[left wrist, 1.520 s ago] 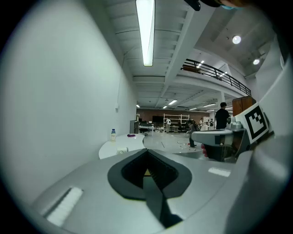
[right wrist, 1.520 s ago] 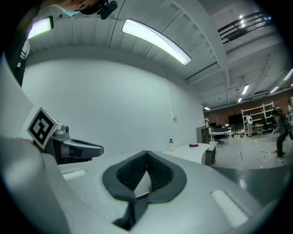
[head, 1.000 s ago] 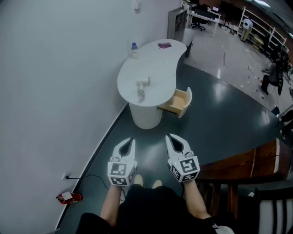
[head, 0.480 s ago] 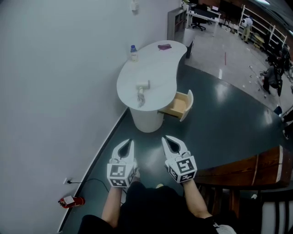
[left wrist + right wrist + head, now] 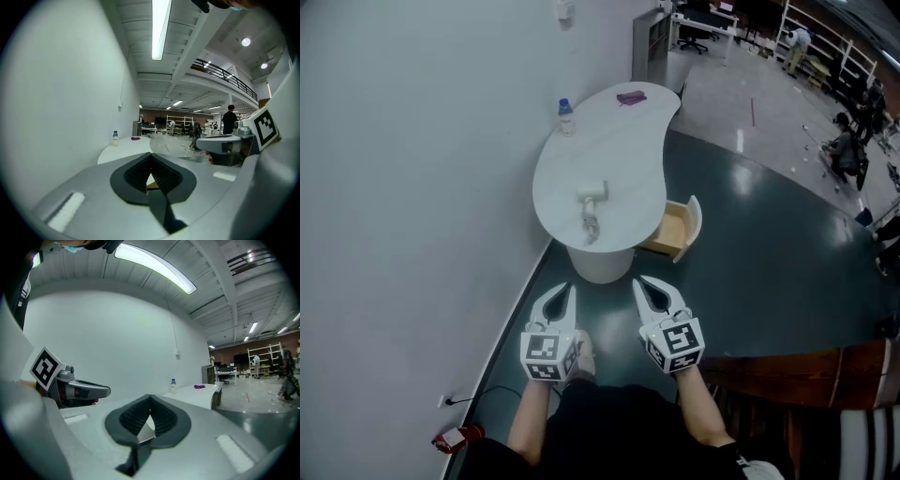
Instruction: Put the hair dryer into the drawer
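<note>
Hair dryer (image 5: pixel 592 195) lying on the white table (image 5: pixel 623 141), near its front end and out of our reach.

Both the left tool (image 5: pixel 565 292) and the right tool (image 5: pixel 645 286) are closed on nothing and held side by side, well short of the table. The risks we foresee: the dryer's smooth, rounded body may slip from a narrow pinch. What looks like its cord, bunched beside it, could drag, snag on the table edge or hang over the front of the open drawer (image 5: pixel 677 231) (which juts out below the tabletop at the right). A clumsy nudge might push the dryer off the edge. The table is kidney-shaped and glossy, with a bottle (image 5: pixel 566 116) and a small purple thing (image 5: pixel 631 97) at its far end. It stands against a plain pale wall (image 5: pixel 412 187) on a dark green floor (image 5: pixel 759 253), in a large open hall.
</note>
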